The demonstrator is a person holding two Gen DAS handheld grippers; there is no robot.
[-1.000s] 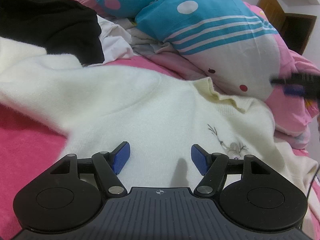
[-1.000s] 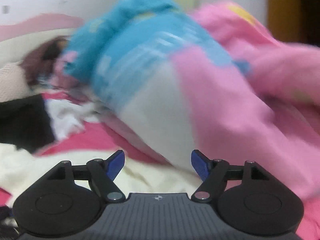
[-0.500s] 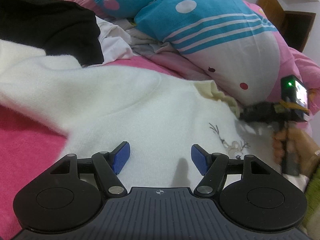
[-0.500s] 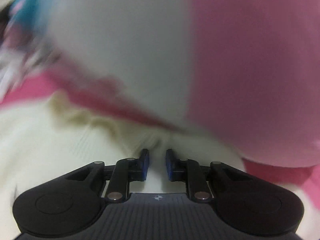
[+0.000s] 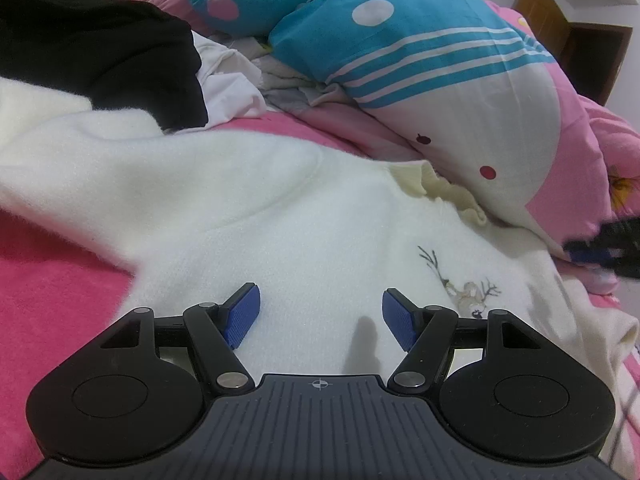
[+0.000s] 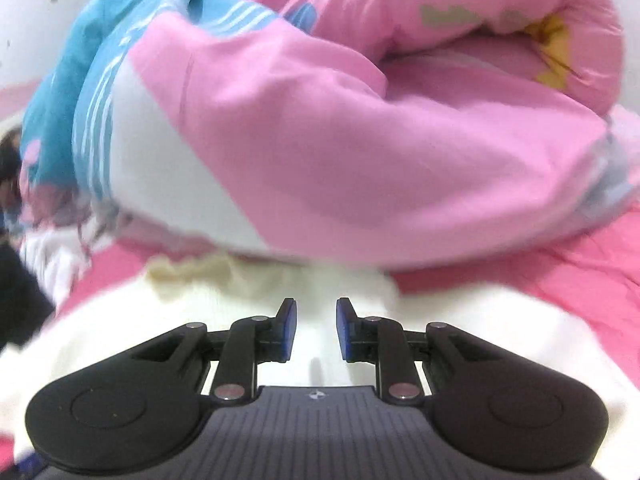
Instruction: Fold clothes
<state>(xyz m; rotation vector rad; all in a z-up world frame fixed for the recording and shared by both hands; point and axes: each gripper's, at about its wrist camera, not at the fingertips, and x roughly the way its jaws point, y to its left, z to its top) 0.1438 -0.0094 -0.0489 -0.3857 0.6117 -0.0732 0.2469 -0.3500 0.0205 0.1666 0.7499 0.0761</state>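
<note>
White fuzzy sweater [image 5: 248, 208] lies spread flat on the pink bedsheet [image 5: 48, 292], body across the middle of the bed, one sleeve running off toward the left. Small deer embroidery [image 5: 464, 284] shows on its chest. Cream ribbed collar [image 5: 440, 188] sits bunched at the far edge, tucked right against the rolled quilt [image 5: 420, 72].

Left gripper [image 5: 318, 316] hangs just over the sweater's lower body, jaws released and wide apart. Sweater fabric lies below and ahead of the blue pads [image 5: 242, 314], nothing pinched between them; contact with the cloth can't be told.

Right gripper [image 6: 316, 330] is over the sweater [image 6: 120, 344] near the collar [image 6: 188, 272], pointing at the quilt [image 6: 360, 152]. Its jaws are narrow and opening at this moment, a slim gap between the pads. White fabric shows through the gap, but the pads don't press on it. View is motion-blurred. In the left wrist view the right gripper [image 5: 600, 246] appears as a dark blur at the right edge, beside the quilt.

Black garment [image 5: 92, 52] is piled at the far left, overlapping the sweater's sleeve. Crumpled white clothes [image 5: 228, 80] sit next to it, against the blue, white and pink quilt.
</note>
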